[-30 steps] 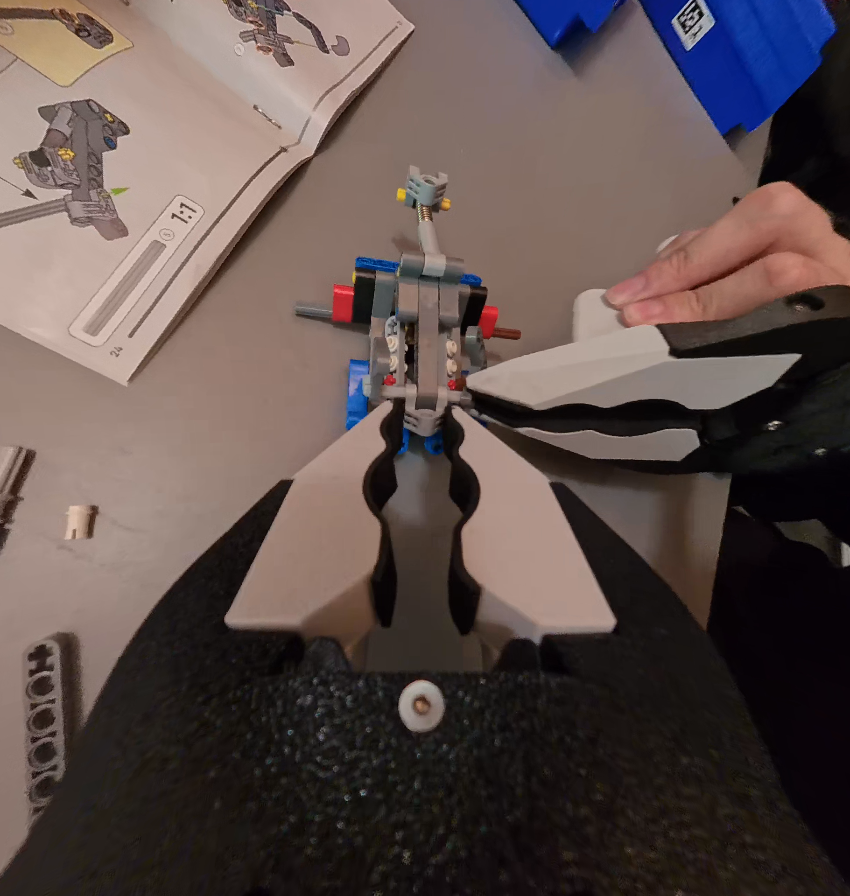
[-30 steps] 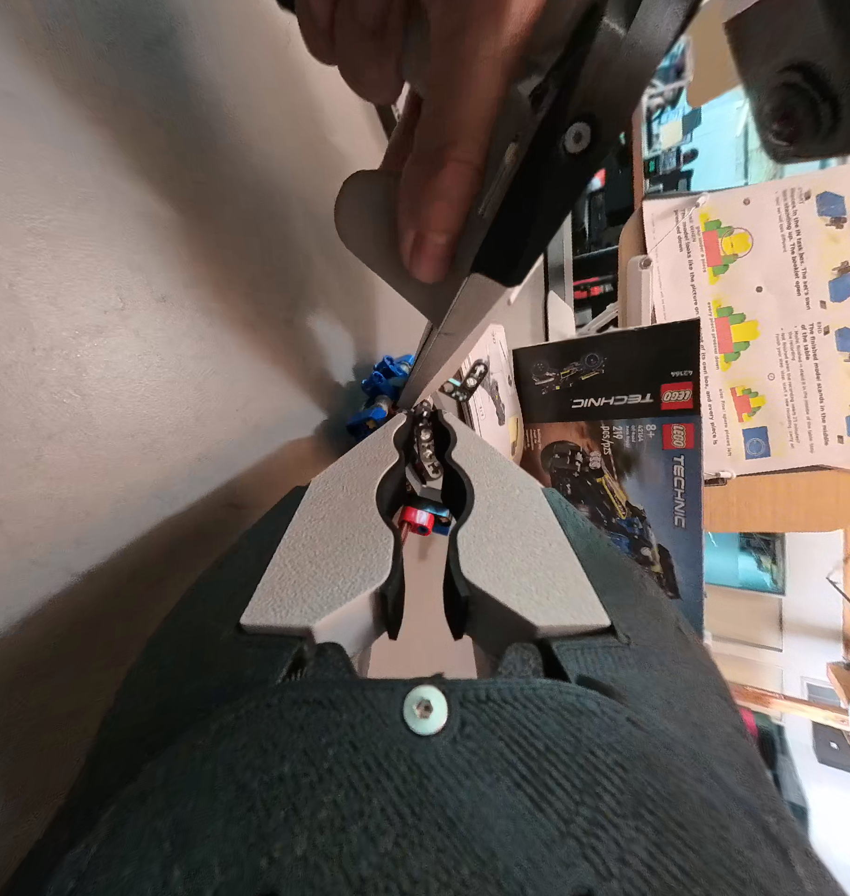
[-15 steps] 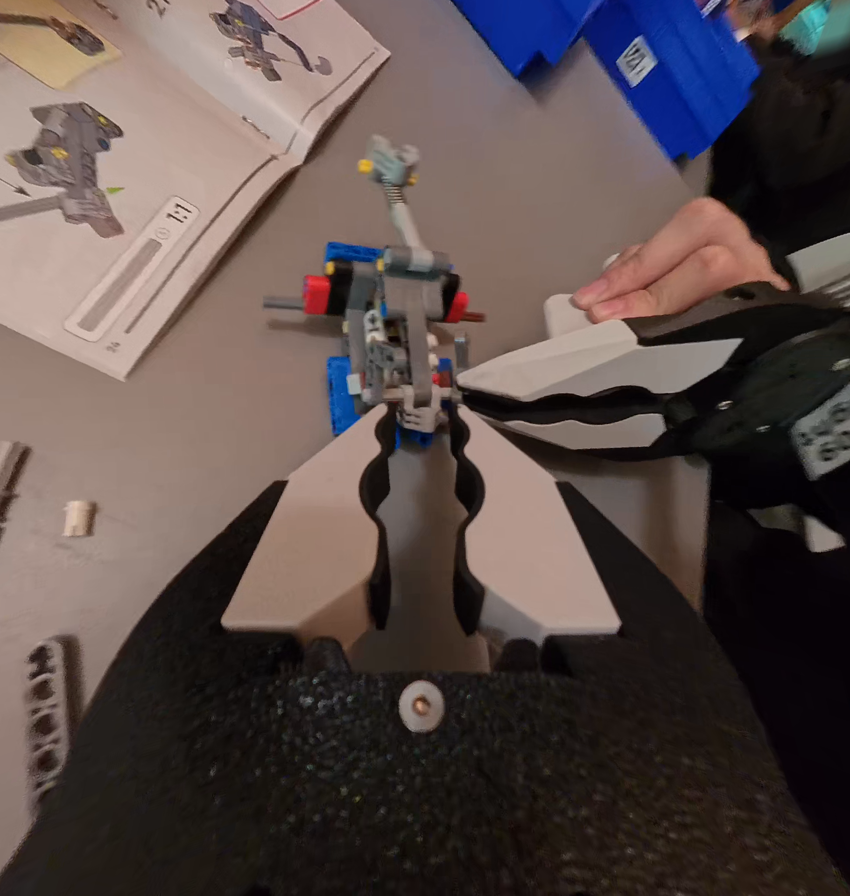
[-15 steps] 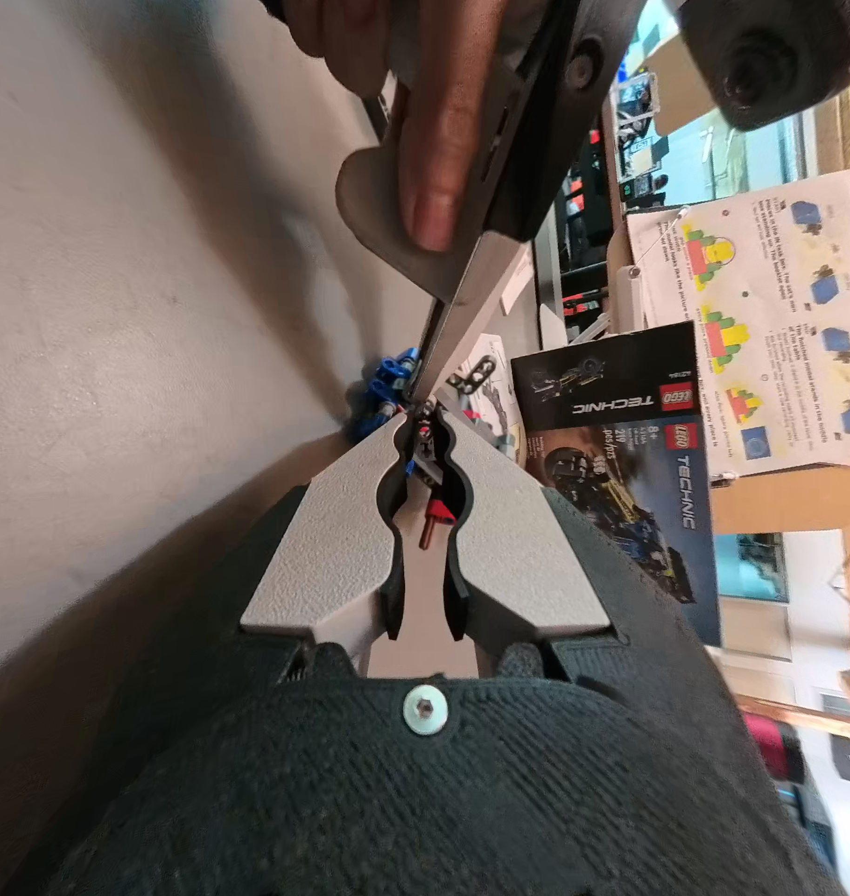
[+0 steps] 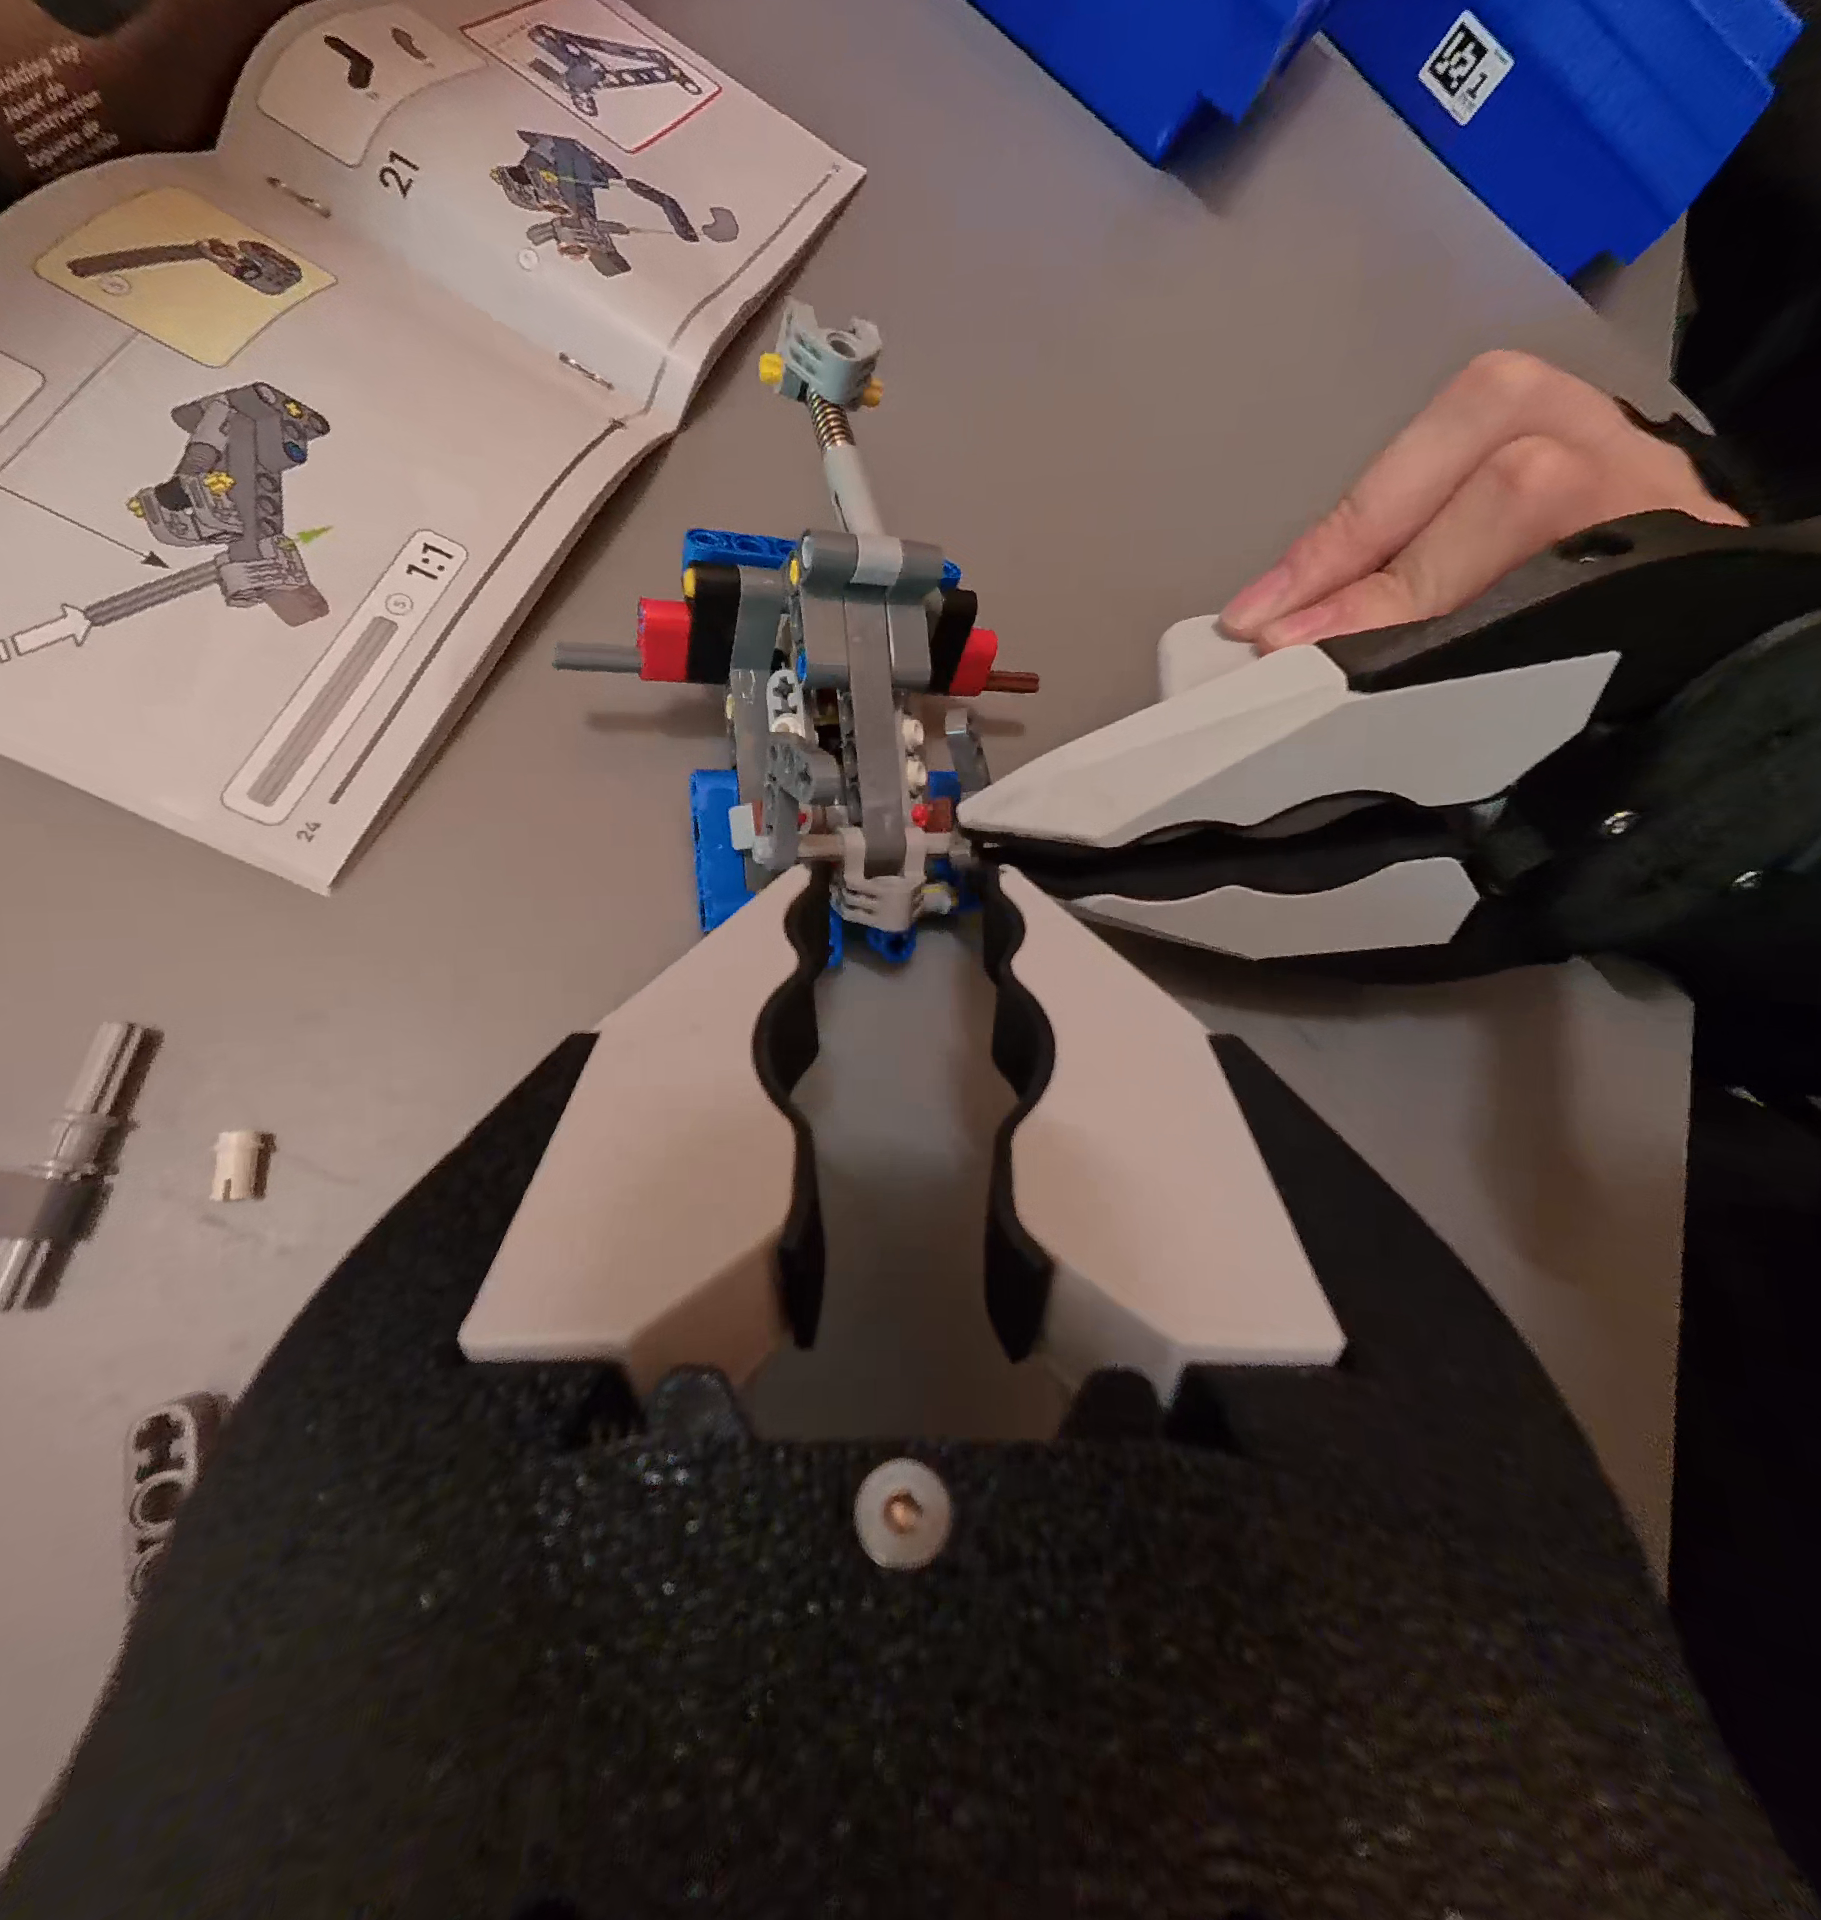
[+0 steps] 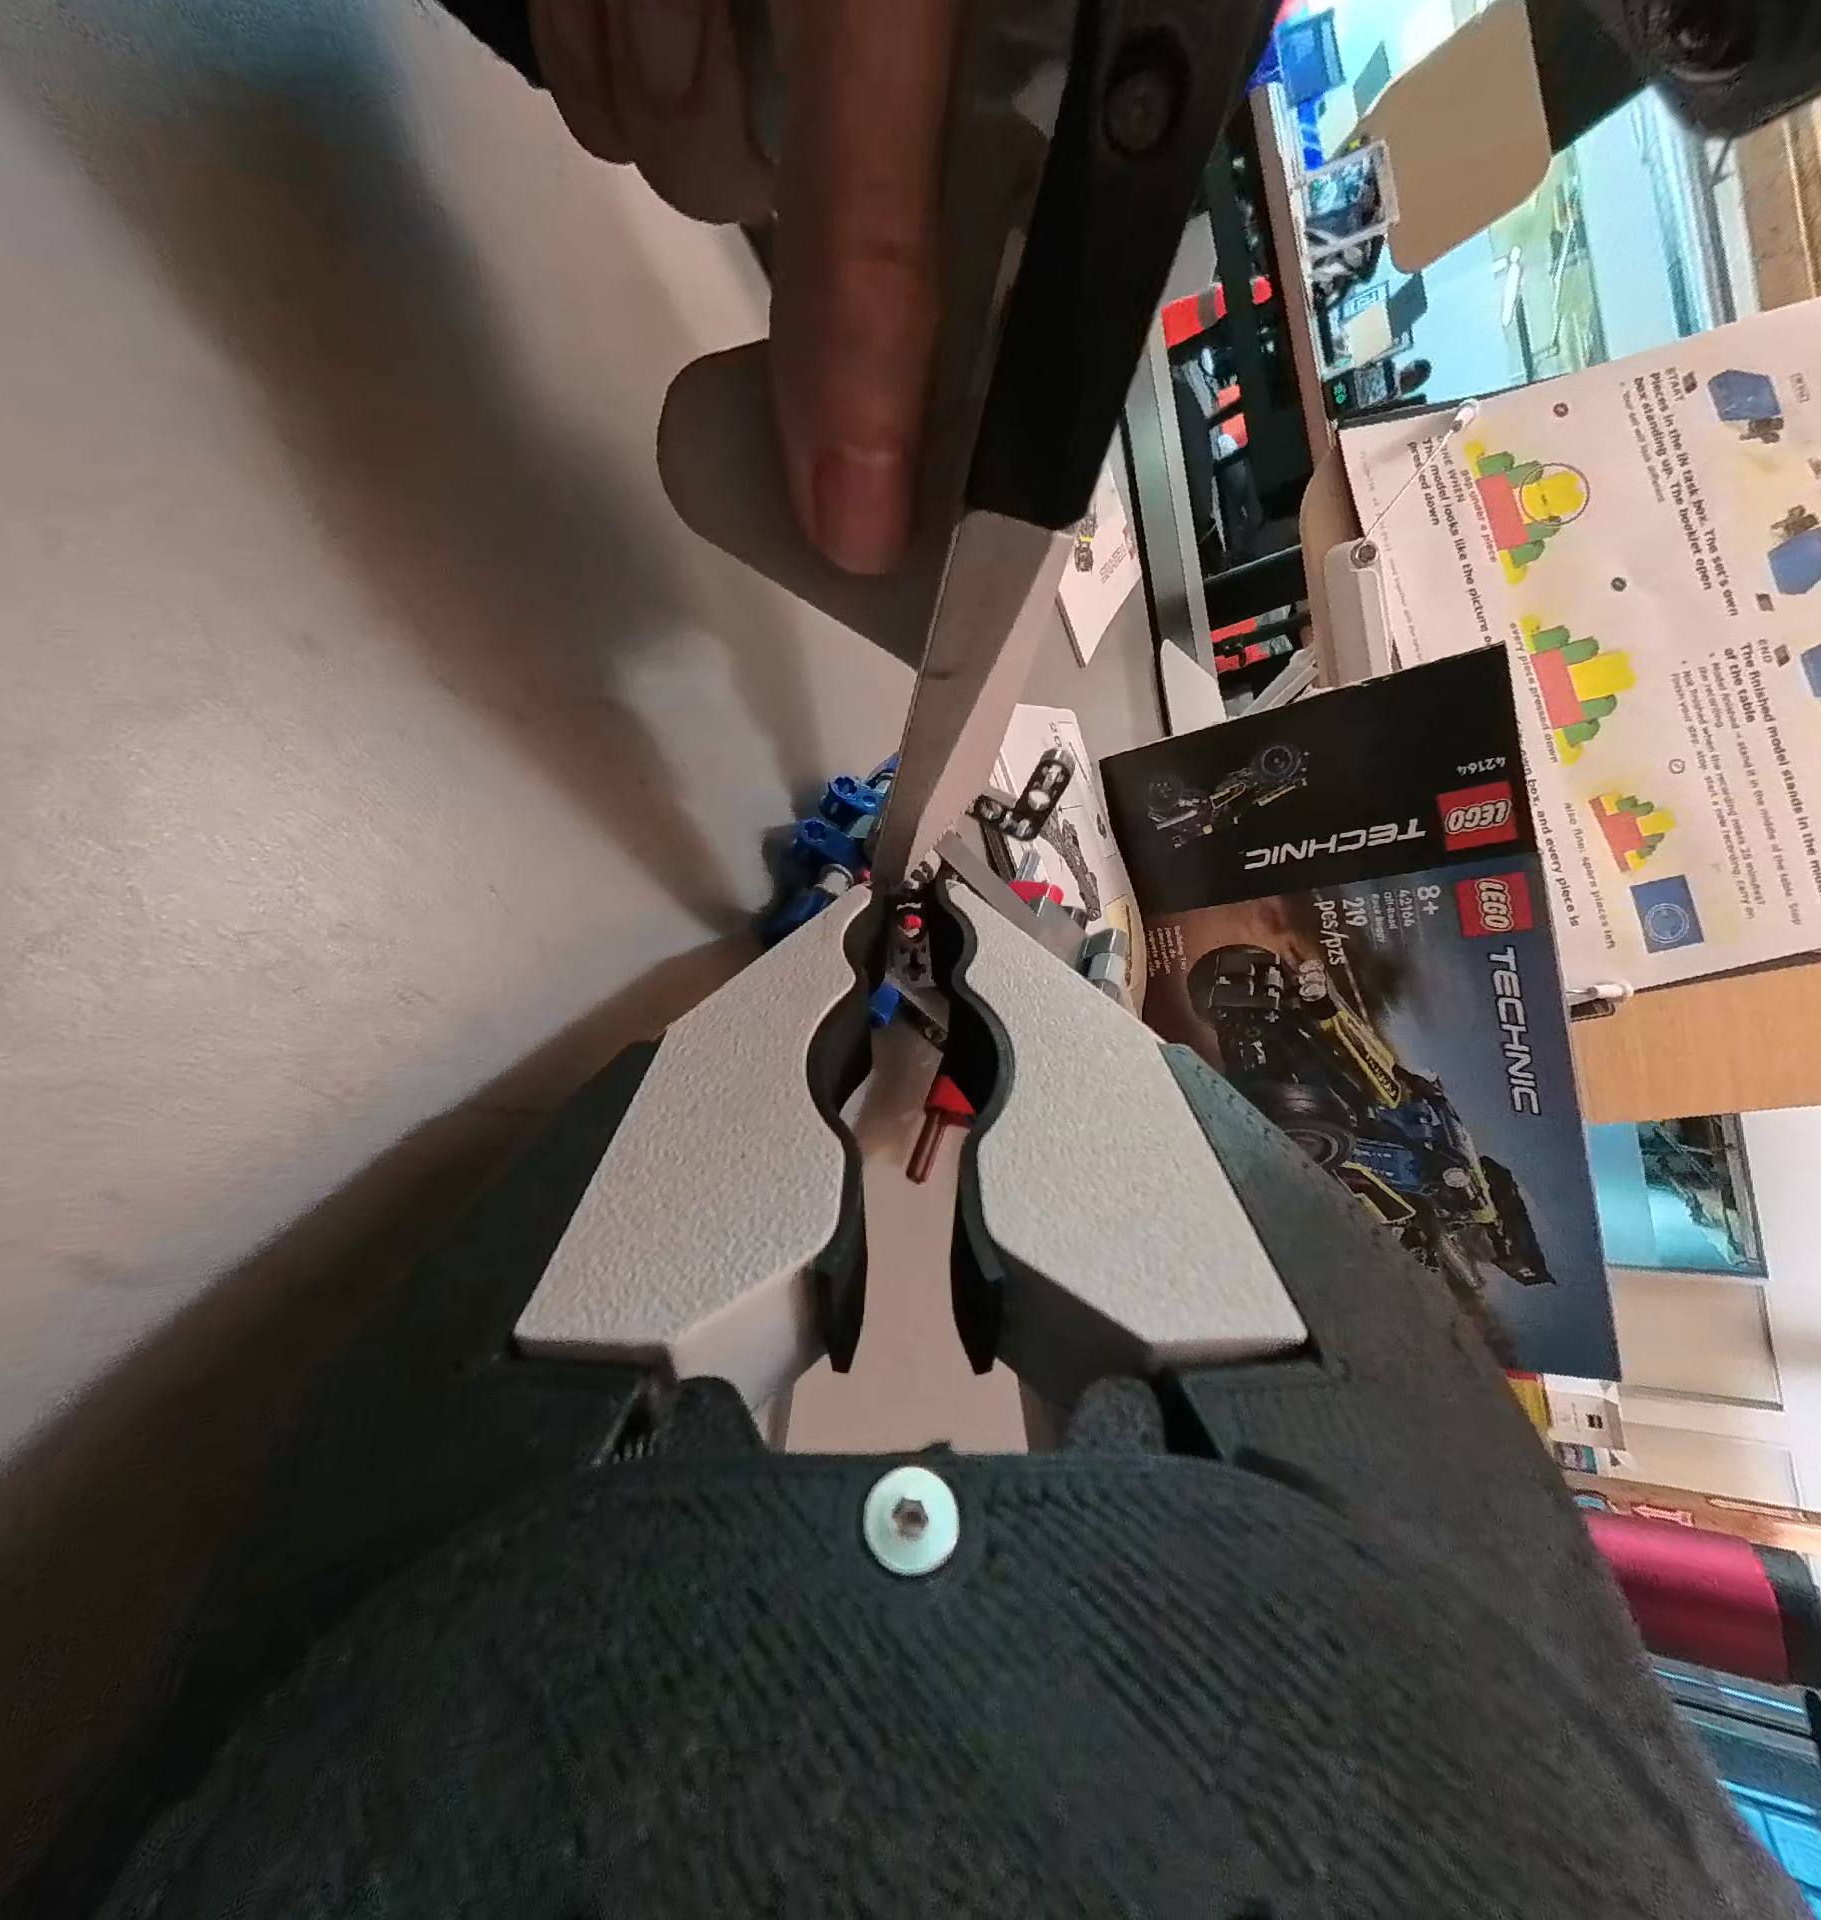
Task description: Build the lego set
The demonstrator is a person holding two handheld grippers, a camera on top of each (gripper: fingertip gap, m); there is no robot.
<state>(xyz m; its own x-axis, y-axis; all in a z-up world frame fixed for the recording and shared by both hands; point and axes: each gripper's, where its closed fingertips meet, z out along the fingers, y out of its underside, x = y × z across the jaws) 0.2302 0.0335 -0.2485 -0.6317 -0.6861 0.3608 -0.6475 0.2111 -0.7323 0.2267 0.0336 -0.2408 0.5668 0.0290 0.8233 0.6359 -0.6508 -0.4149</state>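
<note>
- Left gripper point(image 5: 901, 883): jaws parted, tips flanking the near end of the brick model point(image 5: 844, 717) with a gap visible on both sides; nothing held; a sideways drift would knock the light-grey end connector point(image 5: 880, 894) and slew the model on the table point(image 5: 1145, 343).
- Right gripper point(image 5: 973, 847): jaws narrow, tips closed on a small part at the model's right flank; pad contact partly hidden; the bite looks shallow, so a pull or twist could slip off or pop a pin.
- Brick model: resting on the grey table between both grippers, beside the open instruction booklet point(image 5: 314, 447); with only one side gripped, any push from the right could pivot it toward the booklet.
- Spring strut point(image 5: 833, 416): projects unsupported from the far end; likely to swing or detach if the model jolts.
- Loose parts: grey axle piece point(image 5: 75, 1143), small tan connector point(image 5: 239, 1164) and black beam point(image 5: 163, 1475) lie left of the left gripper; a sweep of its body could scatter them.
</note>
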